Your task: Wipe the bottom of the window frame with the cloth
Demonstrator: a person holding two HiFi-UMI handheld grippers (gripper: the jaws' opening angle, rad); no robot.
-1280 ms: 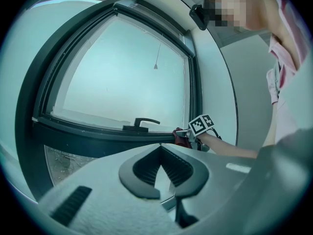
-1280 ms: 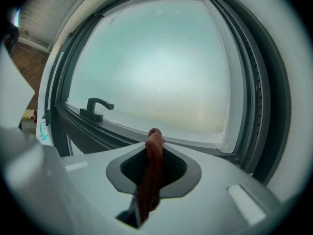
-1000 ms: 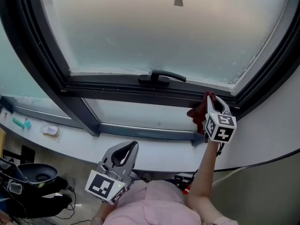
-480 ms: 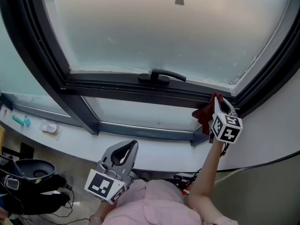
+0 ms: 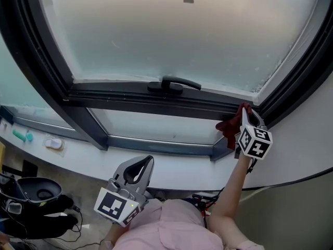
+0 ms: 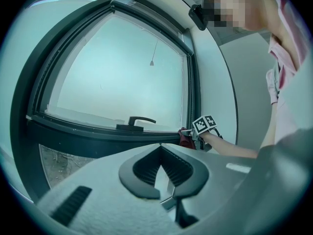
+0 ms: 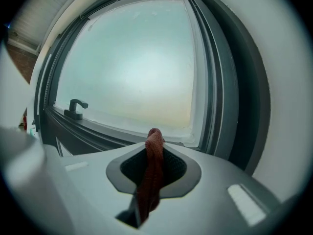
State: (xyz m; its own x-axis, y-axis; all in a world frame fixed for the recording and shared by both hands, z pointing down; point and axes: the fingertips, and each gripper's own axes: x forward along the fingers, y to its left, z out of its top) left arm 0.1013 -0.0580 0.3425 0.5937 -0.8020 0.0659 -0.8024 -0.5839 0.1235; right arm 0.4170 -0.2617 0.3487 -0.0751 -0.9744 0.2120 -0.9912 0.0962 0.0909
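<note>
Frosted pane in a dark window frame (image 5: 130,100), with a lever handle (image 5: 171,84) on the bottom rail and a white sill (image 5: 171,165) below it. My right tongs (image 5: 245,111) are clenched on the red cloth (image 5: 229,125). A fold of it stands up between the jaws, and the cloth sits at the frame's lower right corner. My left tongs (image 5: 139,170) hang low near my chest, jaws together, gripping nothing. Markings: black-and-white square codes on both cubes.
</note>
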